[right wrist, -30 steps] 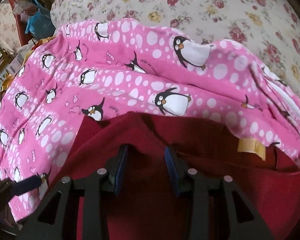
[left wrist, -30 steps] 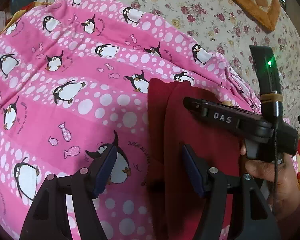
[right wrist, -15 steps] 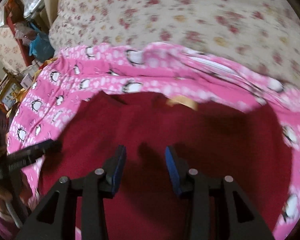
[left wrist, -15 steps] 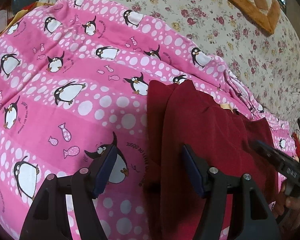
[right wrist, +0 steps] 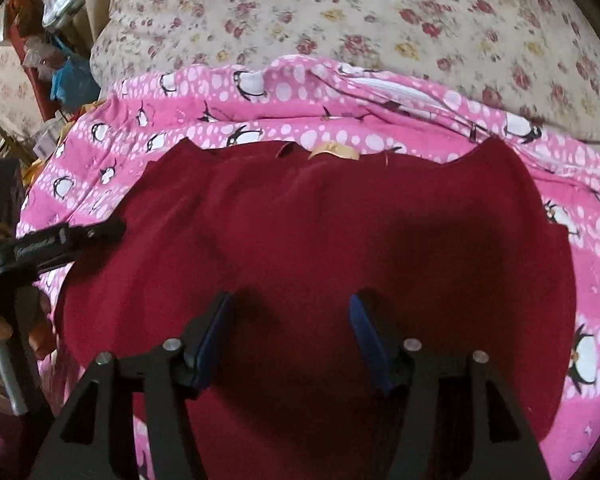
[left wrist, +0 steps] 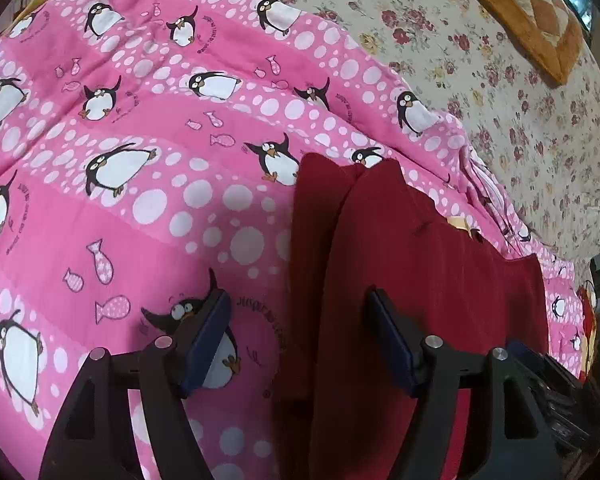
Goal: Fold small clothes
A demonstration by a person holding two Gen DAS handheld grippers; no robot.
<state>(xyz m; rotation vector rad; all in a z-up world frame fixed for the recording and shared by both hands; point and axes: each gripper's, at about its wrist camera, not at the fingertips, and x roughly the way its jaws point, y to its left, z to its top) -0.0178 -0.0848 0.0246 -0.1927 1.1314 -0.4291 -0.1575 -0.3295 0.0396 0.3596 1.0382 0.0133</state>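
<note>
A dark red garment (right wrist: 332, 240) lies spread flat on a pink penguin blanket (left wrist: 140, 160), its neck label (right wrist: 334, 151) at the far edge. In the left wrist view the garment (left wrist: 420, 260) lies to the right, its left edge folded. My left gripper (left wrist: 298, 332) is open and empty, hovering over the garment's left edge. My right gripper (right wrist: 290, 332) is open and empty above the garment's near middle. The left gripper also shows in the right wrist view (right wrist: 60, 240) at the garment's left side.
The pink blanket (right wrist: 588, 320) lies on a floral bedspread (right wrist: 380, 12). An orange quilted cushion (left wrist: 520, 8) lies at the far right. Cluttered shelves and bags (right wrist: 48, 40) stand beyond the bed's left corner.
My right gripper has pulled back from the garment's collar and opened wider, so the whole garment now shows. It has left the middle of the left view. My left gripper has barely moved.
</note>
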